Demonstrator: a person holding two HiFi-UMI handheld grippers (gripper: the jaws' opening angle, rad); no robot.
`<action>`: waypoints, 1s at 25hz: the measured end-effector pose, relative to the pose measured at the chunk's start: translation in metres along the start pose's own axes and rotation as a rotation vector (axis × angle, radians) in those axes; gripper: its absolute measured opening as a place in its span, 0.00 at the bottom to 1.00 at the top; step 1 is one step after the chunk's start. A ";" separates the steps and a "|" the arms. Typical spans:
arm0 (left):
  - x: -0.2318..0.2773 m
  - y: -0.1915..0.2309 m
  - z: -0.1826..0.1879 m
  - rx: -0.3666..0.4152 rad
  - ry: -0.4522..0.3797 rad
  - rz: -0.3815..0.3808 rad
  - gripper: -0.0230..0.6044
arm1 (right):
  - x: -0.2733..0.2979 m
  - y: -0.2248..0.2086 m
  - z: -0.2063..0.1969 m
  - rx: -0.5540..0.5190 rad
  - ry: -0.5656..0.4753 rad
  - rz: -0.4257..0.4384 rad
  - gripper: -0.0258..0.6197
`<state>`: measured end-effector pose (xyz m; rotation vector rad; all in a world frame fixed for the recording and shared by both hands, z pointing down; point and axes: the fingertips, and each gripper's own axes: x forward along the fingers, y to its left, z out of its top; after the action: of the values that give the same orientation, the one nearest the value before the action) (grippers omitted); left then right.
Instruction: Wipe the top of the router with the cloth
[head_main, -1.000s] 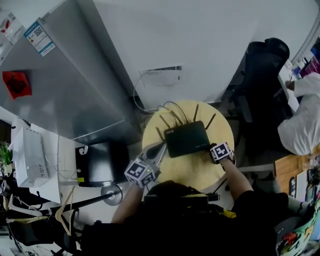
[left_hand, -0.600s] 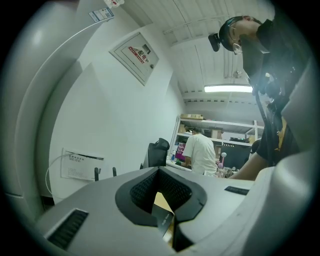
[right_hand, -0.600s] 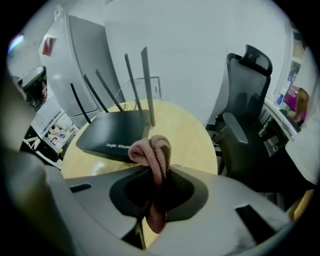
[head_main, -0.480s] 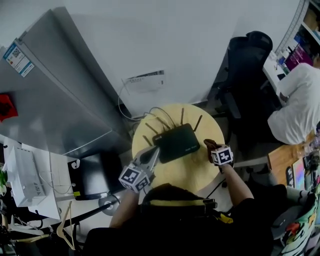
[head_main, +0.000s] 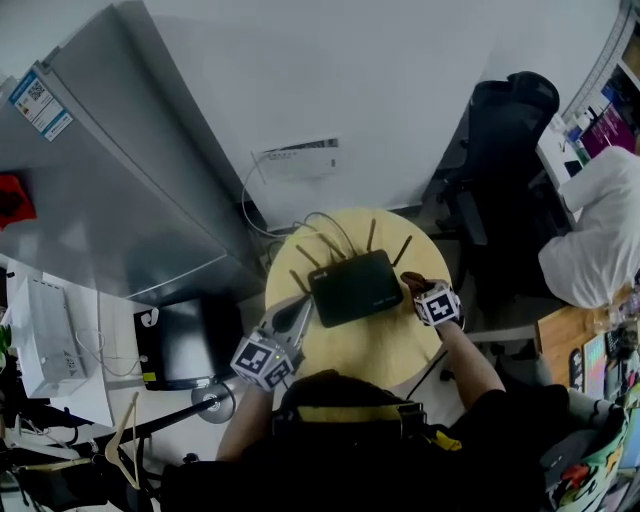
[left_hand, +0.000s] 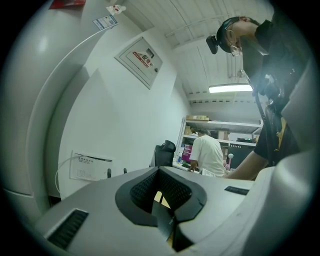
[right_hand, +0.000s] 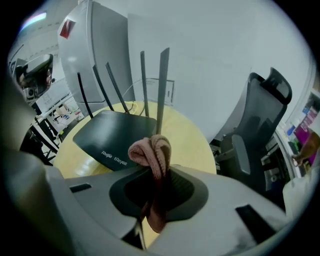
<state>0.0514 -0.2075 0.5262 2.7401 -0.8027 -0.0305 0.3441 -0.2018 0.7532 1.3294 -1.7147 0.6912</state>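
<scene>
My right claw (right_hand: 155, 197) pinches the soft, limp pink knitted cloth (right_hand: 150, 150) at its fold. My left claw (left_hand: 167, 225) is closed and empty. The light black plastic router (right_hand: 112, 137) may slide.

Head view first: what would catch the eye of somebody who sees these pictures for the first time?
The black router with its thin upright antennas lies in the middle of the round yellow table. Just beside its right edge, the right gripper holds a pink cloth pinched between its jaws. A person in white is at the far right.
</scene>
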 end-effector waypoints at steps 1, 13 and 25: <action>-0.003 0.003 0.000 0.003 -0.004 0.011 0.03 | 0.001 0.003 0.009 -0.018 -0.014 0.007 0.13; -0.028 0.015 -0.002 -0.028 -0.036 0.098 0.03 | 0.010 0.027 0.042 -0.262 -0.026 -0.032 0.13; -0.046 0.019 0.016 0.012 -0.072 0.148 0.03 | -0.077 0.009 0.051 0.126 -0.416 0.011 0.13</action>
<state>0.0014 -0.2024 0.5136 2.6959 -1.0256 -0.0947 0.3282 -0.2038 0.6620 1.6389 -2.0320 0.5622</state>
